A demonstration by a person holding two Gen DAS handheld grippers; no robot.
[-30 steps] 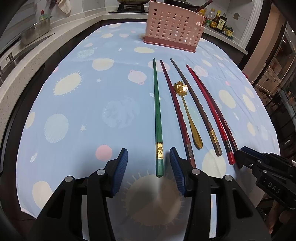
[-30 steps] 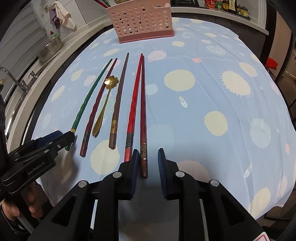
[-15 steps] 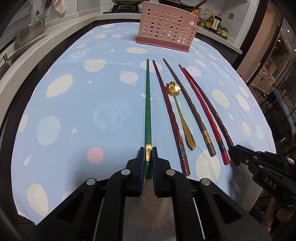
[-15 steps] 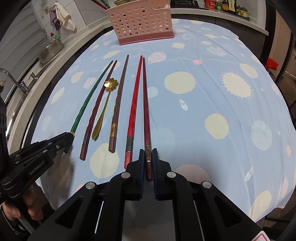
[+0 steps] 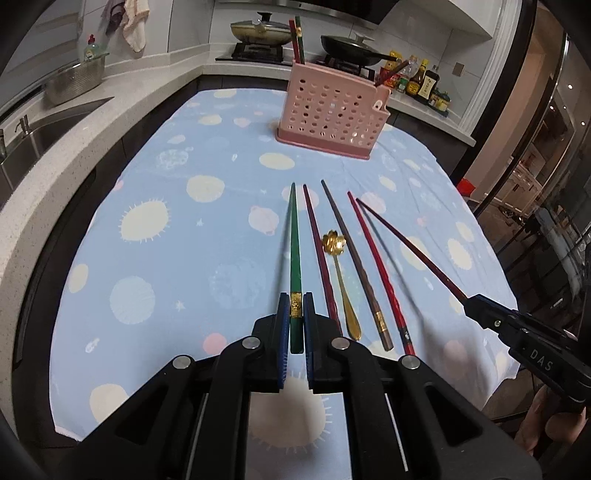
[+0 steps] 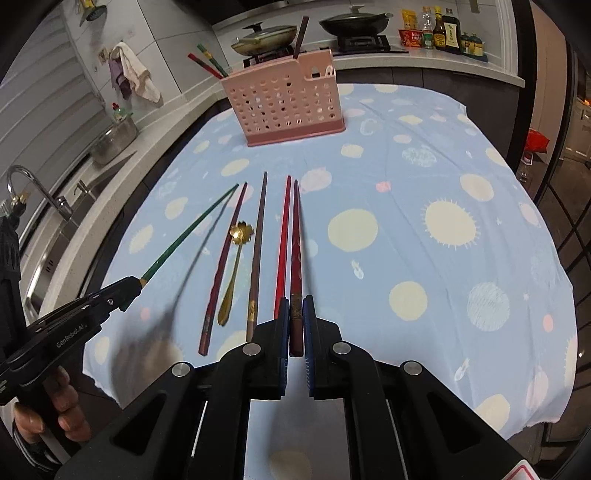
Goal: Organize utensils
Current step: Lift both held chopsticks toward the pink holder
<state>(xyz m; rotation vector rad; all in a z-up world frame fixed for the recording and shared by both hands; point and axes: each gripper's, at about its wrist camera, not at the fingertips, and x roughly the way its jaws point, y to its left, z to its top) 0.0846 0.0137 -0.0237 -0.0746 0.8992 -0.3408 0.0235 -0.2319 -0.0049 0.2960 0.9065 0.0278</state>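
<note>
Left claw (image 5: 295,317) pinches green chopstick (image 5: 294,240) at near end; right claw (image 6: 295,317) pinches dark red chopstick (image 6: 296,240). Both shafts point far toward pink holder (image 5: 328,114) on desk (image 5: 166,258), directly ahead of both claws.

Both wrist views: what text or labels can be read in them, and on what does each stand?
"DAS" on the right gripper body.
"GenRobot.AI" on the left gripper body.
Labels on the sauce bottles at the back counter: too small to read.
Gold band on the green chopstick: pattern only, unreadable.
</note>
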